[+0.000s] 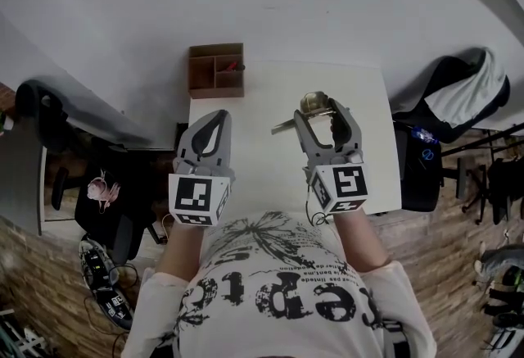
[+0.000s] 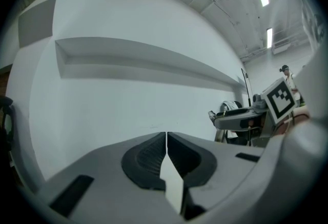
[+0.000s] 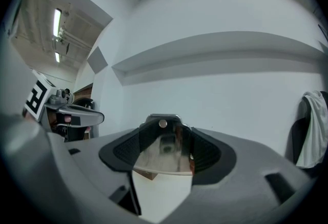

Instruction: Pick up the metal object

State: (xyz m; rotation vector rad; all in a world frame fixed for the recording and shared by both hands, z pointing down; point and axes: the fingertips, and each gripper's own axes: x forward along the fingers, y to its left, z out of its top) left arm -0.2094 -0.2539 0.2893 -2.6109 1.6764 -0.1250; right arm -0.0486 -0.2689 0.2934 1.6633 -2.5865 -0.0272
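Head view: both tongs are held side by side over the white table (image 1: 372,151). The right tongs (image 1: 323,113) are clenched on the metal object (image 1: 314,105), a shiny brass-and-chrome piece sitting between their jaws, with a slim lever poking out toward the left tongs (image 1: 219,115). In the right gripper view its polished face fills the gap between the pads. The left tongs are clenched too, jaws pressed together with nothing between them. Just beyond the left tongs' tips, a brown compartmented box (image 1: 216,70) rests at the table's far edge.
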